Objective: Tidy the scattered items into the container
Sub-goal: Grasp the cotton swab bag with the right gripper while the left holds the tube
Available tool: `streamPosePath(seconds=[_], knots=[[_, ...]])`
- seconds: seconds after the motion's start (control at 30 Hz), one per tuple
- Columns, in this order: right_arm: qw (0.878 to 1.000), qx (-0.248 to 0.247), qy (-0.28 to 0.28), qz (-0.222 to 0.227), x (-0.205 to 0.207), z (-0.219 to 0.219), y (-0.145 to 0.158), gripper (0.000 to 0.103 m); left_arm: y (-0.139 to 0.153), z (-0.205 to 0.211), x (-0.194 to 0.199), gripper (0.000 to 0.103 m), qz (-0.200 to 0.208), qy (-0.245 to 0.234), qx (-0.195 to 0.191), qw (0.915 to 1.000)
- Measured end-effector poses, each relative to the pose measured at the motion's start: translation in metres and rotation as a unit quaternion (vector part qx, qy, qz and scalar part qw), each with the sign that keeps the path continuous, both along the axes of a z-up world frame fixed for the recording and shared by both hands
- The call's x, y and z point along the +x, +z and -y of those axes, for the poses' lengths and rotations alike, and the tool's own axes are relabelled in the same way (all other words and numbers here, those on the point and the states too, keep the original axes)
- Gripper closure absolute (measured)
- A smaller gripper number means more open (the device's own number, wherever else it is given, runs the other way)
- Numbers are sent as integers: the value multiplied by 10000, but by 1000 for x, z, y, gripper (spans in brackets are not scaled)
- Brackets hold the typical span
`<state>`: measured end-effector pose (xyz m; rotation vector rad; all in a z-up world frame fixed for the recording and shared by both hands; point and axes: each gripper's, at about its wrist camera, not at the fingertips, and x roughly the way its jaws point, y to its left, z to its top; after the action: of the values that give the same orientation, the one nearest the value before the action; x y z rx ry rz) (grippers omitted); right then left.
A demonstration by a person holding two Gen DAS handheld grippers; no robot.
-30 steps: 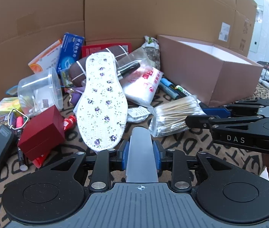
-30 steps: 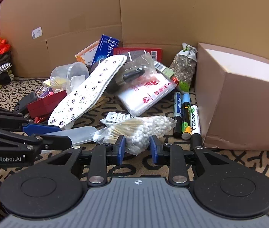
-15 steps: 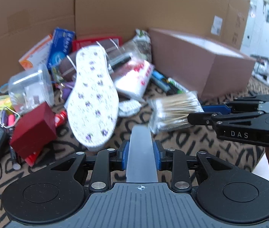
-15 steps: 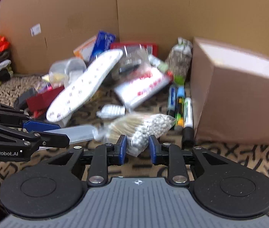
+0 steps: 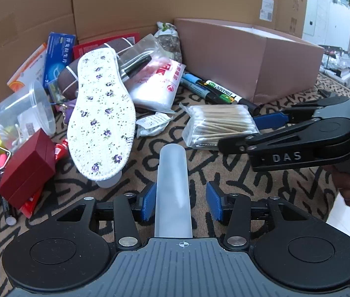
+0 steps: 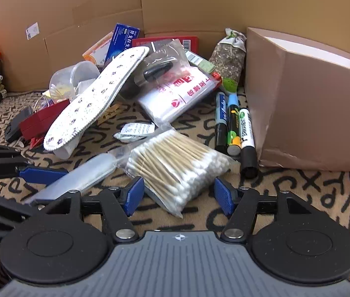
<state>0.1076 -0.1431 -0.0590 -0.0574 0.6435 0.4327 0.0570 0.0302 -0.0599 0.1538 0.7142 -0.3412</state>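
Both my hand-held grippers were opening low over the mat, with the clutter and the box ahead.

My left hand-held gripper (image 5: pixel 180 204) had its jaws coming apart around a frosted plastic tube (image 5: pixel 173 193); the left pad looked to touch it, the right pad stood clear. My right hand-held gripper (image 6: pixel 178 195) was opening wider, its pads on either side of the near end of a bag of cotton swabs (image 6: pixel 175 165) without pressing it. The flowered insole (image 5: pixel 102 113) lay tilted at centre left of the left view, propped on the pile by the clear cup (image 5: pixel 23 113) and red box (image 5: pixel 26 170). Three markers (image 6: pixel 234 128) lay side by side just left of the brown cardboard box (image 6: pixel 311 113), the container, at the right of the right view.
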Motion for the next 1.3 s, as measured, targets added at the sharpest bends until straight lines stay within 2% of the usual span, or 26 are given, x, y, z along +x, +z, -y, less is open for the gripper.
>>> streamPosePath(seconds=[0.03, 0.07, 0.1, 0.13, 0.2, 0.3, 0.67, 1.07, 1.17, 1.2, 1.3], knots=[[10000, -30, 0, 53, 1, -2, -1, 36, 0, 0, 1, 67, 17, 23, 6, 10000], [9999, -61, -1, 106, 1, -3, -2, 45, 0, -1, 1, 78, 21, 50, -11, 10000], [9998, -94, 3, 157, 2, -4, -3, 57, 1, -2, 2, 78, 26, 76, -28, 10000], [9998, -122, 21, 184, 1, -5, -2, 59, 1, -2, 3, 78, 30, 101, -43, 9999], [9999, 9, 54, 123, 0, -2, 1, 72, 2, -2, 2, 78, 41, 123, -42, 9999], [9996, 246, 107, 43, -2, 5, 6, 81, 4, -5, 3, 78, -17, 176, -154, 9997], [9979, 452, 85, 462, -12, 16, 34, 88, 36, -16, 5, 78, 174, 231, -781, 9965], [9935, 434, 130, 1042, -10, 22, 64, 93, 71, -3, 25, 78, 537, 89, -1082, 9926], [9916, 411, 146, 1214, -10, 23, 73, 96, 79, -1, 30, 78, 621, 90, -1192, 9909], [9910, 408, 150, 1269, -10, 24, 76, 103, 81, 0, 32, 78, 650, 87, -1224, 9903], [9900, 400, 160, 1341, -7, 26, 81, 103, 84, 1, 36, 77, 704, 87, -1225, 9899]])
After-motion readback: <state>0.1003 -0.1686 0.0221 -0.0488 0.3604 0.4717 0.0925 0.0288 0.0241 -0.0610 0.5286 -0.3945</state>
